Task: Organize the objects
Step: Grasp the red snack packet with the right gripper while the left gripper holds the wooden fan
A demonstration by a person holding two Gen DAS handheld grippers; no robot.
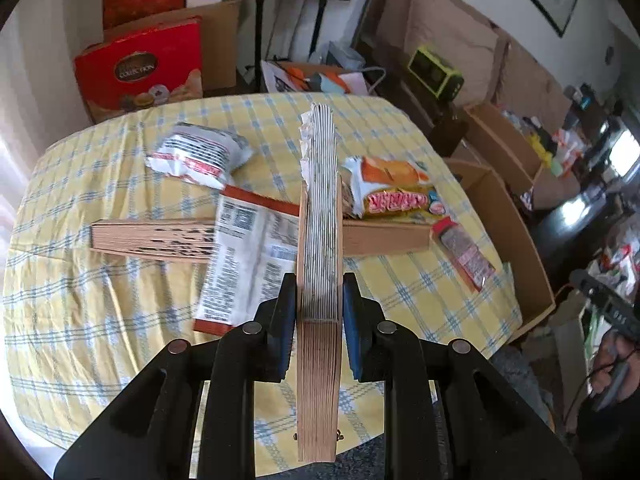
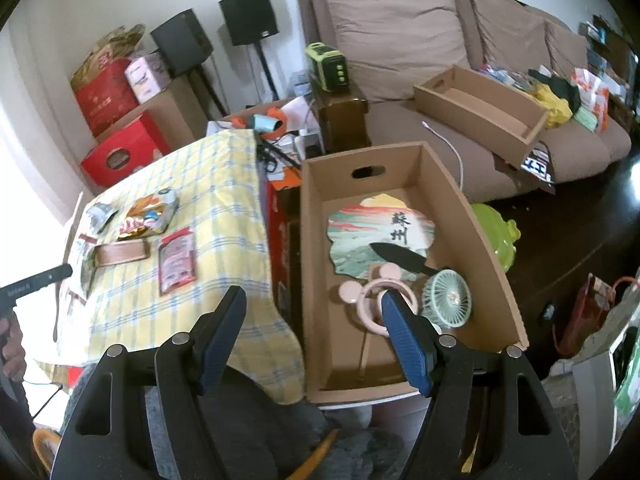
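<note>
My left gripper [image 1: 319,280] is shut on a folded fan [image 1: 318,184] with wooden ribs and white paper, held edge-up above the table. A second folded wooden fan [image 1: 148,238] lies flat on the yellow checked tablecloth [image 1: 80,280], partly under a long white-and-red packet [image 1: 240,256]. My right gripper [image 2: 311,296] is open with nothing between its fingers, hanging over the gap between the table edge and an open cardboard box [image 2: 460,208]. In the box lie a painted round fan [image 2: 360,232], a pink mouse-eared fan [image 2: 368,296] and a green handheld fan [image 2: 446,294].
Snack packets lie on the table: a white one [image 1: 200,154], an orange one [image 1: 392,192], a small red one [image 1: 464,256]. A second cardboard box [image 2: 480,104] rests on the brown sofa [image 2: 400,20]. Red gift boxes [image 1: 140,68] and speakers [image 2: 248,16] stand behind the table.
</note>
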